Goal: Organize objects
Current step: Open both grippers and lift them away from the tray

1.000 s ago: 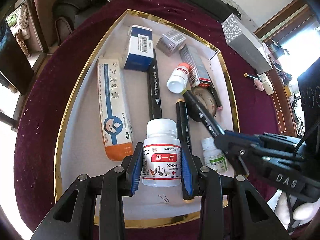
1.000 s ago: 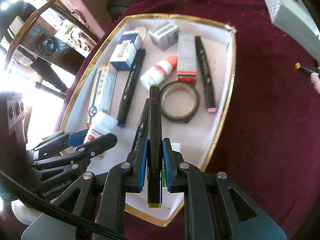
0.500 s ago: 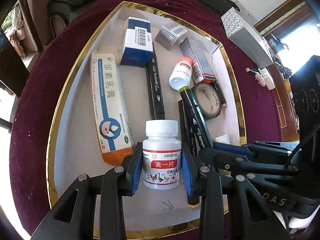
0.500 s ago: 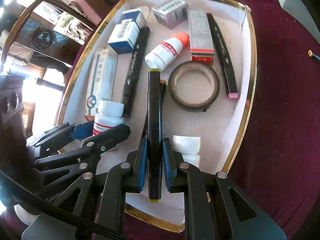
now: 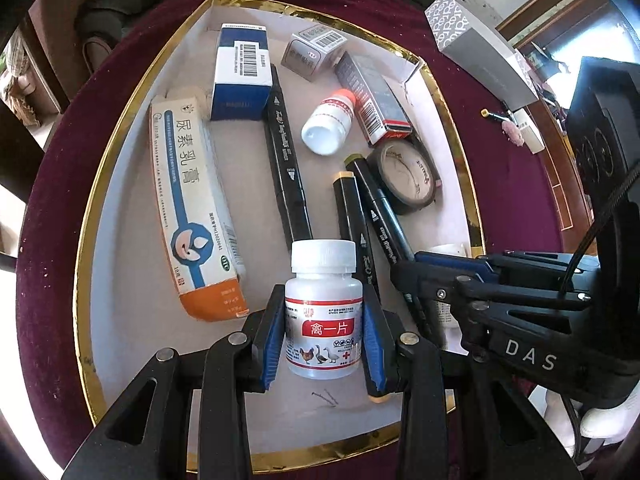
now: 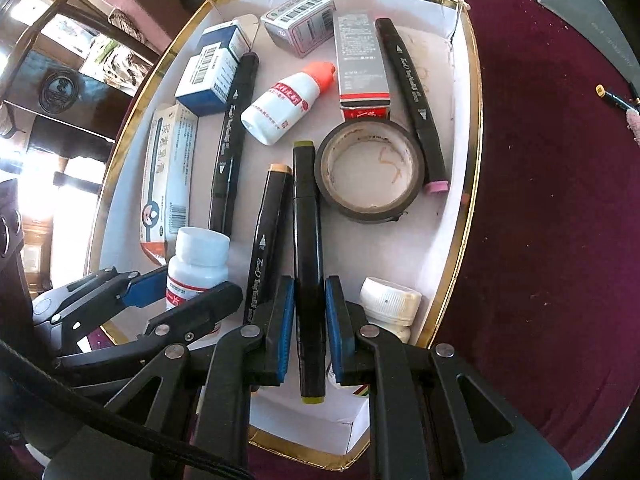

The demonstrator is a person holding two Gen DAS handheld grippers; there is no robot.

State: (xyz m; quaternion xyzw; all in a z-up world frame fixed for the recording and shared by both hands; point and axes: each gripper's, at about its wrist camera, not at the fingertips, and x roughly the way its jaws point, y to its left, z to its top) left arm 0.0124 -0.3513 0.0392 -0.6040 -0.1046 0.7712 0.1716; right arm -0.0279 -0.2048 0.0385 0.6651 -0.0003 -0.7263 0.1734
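A: Item one: white pill bottle (image 5: 324, 312), white cap, red label band with poultry drawings. Location: near end of the gold-rimmed tray (image 5: 120, 168), upright between the blue pads of the left gripper (image 5: 323, 334), which pinch it on both sides of the label. Base appears on or just above the tray floor; cannot tell which.

B: Item two?

A: Black marker with olive end caps (image 6: 307, 248). Location: lying lengthwise down the tray, gripped at its near half by the right gripper (image 6: 309, 322), pads pressed onto the barrel. Just beside it on the left, a second black marker with tan cap (image 6: 269, 236), parallel, touching or nearly so.

B: Neighbours, outward?

A: Roll of dark tape (image 6: 369, 172), just right of the held marker's far end. Orange-capped white bottle (image 6: 286, 106) lying on its side beyond. Long cream box with blue lettering (image 5: 192, 200) along the left wall; blue-and-white box (image 5: 242, 74) and grey barcode box (image 5: 314, 52) at the far end. A further white ribbed-cap bottle (image 6: 390, 300) under the right claw's outer finger.

B: Step in hand?

A: Judged: both items being seated in the tray, markers grouped with markers, the bottle at the near end.

B: Next move calls for?

A: Probably spreading each claw squarely and lifting straight off, so the upright bottle does not tip and the marker does not roll.
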